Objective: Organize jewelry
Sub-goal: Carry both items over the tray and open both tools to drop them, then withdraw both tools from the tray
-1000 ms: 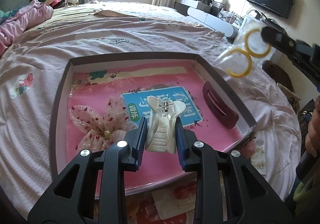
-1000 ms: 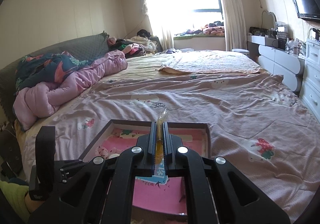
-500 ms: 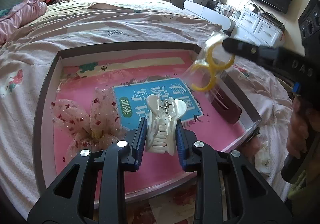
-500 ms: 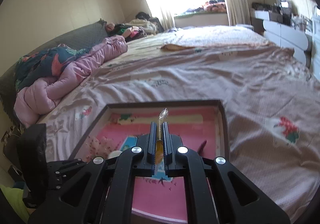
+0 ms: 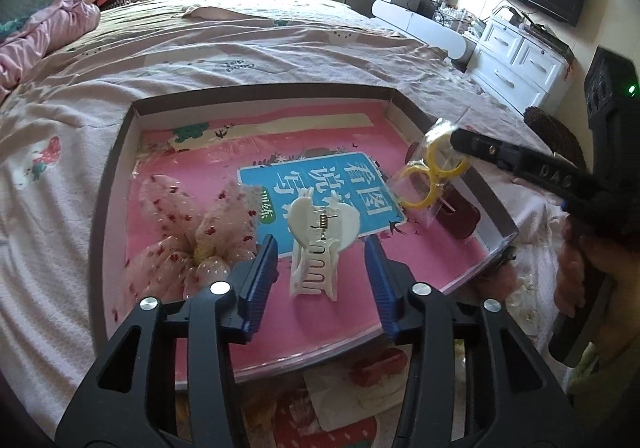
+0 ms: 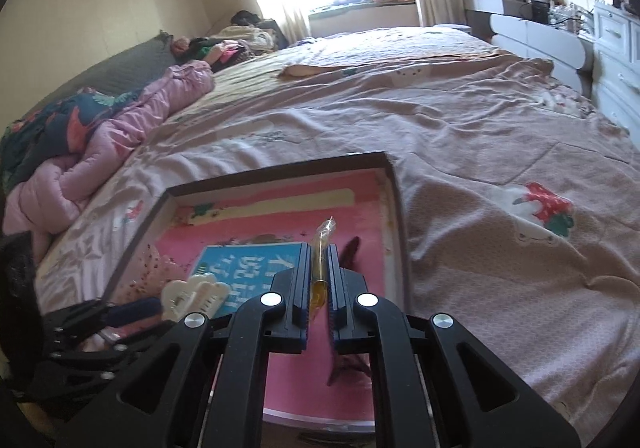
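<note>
Box: shallow, dark-rimmed, pink printed floor with a blue label panel at its middle; lies on the bed, near edge toward the cameras.

Hair claw: cream-white plastic, metal spring showing at its hinge; stands on the pink floor at the near middle of the box, teeth toward the near edge, overlapping the near edge of the blue panel.

Left gripper: blue-padded fingers spread wide, one on each side of the hair claw, both clear of it; nothing held.

Bow: sheer pink fabric with red specks; lies in the near left part of the box, just beside the hair claw.

Bag of rings: small clear plastic bag with two yellow rings inside; hangs over the right side of the box, pinched at its top.

Right gripper: fingers drawn close together, clamped on the top of the bag; seen edge-on in its own view, the bag shows only as a thin yellow-and-clear strip.

Dark red clip: lies along the right wall of the box beneath the bag; largely hidden, so whether the bag touches it is unclear.
</note>
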{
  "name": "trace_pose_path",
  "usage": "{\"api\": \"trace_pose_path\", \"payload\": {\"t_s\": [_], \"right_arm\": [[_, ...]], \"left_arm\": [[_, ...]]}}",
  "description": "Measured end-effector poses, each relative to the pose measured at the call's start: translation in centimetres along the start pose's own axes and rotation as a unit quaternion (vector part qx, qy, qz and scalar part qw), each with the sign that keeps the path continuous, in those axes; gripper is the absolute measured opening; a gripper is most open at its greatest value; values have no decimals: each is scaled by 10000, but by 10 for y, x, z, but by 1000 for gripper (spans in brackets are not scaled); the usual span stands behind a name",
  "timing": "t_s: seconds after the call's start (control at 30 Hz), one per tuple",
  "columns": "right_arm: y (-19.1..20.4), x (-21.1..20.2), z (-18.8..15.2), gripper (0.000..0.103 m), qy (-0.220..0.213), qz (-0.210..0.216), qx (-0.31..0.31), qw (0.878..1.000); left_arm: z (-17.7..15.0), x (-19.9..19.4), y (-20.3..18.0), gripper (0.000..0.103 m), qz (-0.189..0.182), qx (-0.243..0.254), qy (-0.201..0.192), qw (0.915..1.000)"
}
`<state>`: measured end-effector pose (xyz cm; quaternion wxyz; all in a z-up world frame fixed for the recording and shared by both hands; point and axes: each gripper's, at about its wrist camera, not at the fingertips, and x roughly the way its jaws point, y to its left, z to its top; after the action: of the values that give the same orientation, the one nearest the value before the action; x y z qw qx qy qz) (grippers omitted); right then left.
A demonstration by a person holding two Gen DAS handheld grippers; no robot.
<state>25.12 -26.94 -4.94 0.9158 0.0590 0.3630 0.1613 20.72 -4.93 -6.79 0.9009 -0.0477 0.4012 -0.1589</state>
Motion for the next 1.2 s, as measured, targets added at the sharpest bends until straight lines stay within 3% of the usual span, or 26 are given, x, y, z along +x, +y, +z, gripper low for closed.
{"api": "trace_pose_path", "payload": {"t_s": [0.23, 0.37, 0.47, 0.53, 0.63, 0.87, 1.2], "right_arm": [[-6, -8, -6, 15, -53, -185, 87, 9998], [-4, -17, -8, 30, -153, -209, 70, 9996], [1, -26, -7, 36, -262, -218, 0, 9994], [4, -34, -7, 46, -365, -229, -44, 9991], [11, -50, -7, 54, -575, -257, -159, 9979], [25, -93, -10, 85, -1195, -413, -338, 9914], [42, -140, -14, 94, -1657, -234, -527, 9845]], "left_arm": [[0, -20, -1, 43, 39, 49, -149, 9999], [0, -34, -1, 47, 63, 87, -291, 9995], [-1, -45, -4, 47, 61, 109, -349, 9993], [-1, -50, -3, 48, 50, 92, -393, 9992], [0, -59, -3, 52, 57, 43, -462, 9989], [1, -85, -1, 62, 72, -65, -749, 9971], [-2, -115, -7, 82, 200, -100, -1066, 9941]]}}
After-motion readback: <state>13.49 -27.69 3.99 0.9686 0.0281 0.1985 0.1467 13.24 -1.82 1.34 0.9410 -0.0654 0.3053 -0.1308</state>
